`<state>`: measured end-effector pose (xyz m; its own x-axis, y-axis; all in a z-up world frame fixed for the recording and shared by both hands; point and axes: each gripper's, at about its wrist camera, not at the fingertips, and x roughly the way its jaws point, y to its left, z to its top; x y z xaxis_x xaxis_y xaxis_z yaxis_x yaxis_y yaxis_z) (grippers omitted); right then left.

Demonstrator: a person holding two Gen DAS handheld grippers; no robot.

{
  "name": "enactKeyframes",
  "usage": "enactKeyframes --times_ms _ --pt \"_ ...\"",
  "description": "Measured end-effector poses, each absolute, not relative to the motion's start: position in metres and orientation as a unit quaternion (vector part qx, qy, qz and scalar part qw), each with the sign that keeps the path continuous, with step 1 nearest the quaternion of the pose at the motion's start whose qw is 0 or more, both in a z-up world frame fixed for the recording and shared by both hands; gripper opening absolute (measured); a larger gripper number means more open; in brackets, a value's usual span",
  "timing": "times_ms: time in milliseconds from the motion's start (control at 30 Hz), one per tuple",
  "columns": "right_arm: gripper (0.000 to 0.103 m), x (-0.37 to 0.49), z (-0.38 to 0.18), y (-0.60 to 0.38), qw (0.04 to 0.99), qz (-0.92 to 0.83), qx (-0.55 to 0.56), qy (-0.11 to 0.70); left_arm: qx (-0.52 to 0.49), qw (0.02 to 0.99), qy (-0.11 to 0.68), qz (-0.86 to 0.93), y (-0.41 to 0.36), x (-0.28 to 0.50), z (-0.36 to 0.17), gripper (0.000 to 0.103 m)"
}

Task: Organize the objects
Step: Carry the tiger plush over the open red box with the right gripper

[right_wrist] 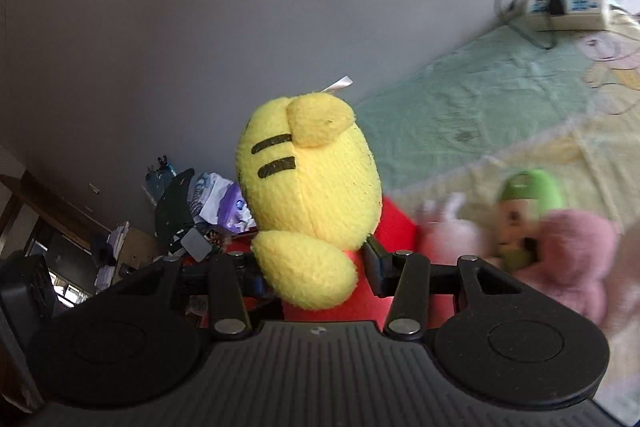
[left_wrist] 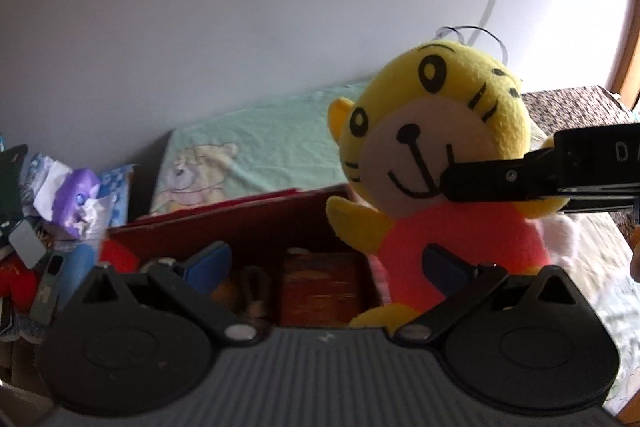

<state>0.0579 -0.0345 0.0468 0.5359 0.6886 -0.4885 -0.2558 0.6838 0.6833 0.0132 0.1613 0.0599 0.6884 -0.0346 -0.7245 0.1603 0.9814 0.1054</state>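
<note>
A yellow tiger plush (left_wrist: pixel 432 155) in a red shirt hangs in the air at the right of the left wrist view. My right gripper (right_wrist: pixel 316 269) is shut on its body, and the right wrist view shows the back of the plush's head (right_wrist: pixel 308 183). The right gripper's black finger (left_wrist: pixel 504 179) crosses the plush's face from the right. My left gripper (left_wrist: pixel 328 267) is open and empty, with its blue pads (left_wrist: pixel 208 263) spread above a dark red box (left_wrist: pixel 240 223) that holds several items.
A green blanket (left_wrist: pixel 260 155) with a bear print covers the bed behind. A pink plush (right_wrist: pixel 568 251) and a green-capped toy (right_wrist: pixel 528 195) lie on the bed at right. A power strip (right_wrist: pixel 564 7) with cables sits far back. Clutter (left_wrist: pixel 68 203) fills the left.
</note>
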Motion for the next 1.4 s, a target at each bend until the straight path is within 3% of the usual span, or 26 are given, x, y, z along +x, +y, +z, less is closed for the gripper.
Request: enactKeyframes --times_ms 600,1400 --pt "0.048 0.071 0.007 0.121 0.791 0.320 0.267 0.447 0.047 0.902 0.429 0.025 0.319 0.024 0.018 0.101" --pt "0.049 0.089 -0.046 0.171 0.720 0.342 0.300 0.524 0.054 0.876 0.466 0.110 0.369 0.036 -0.021 0.099"
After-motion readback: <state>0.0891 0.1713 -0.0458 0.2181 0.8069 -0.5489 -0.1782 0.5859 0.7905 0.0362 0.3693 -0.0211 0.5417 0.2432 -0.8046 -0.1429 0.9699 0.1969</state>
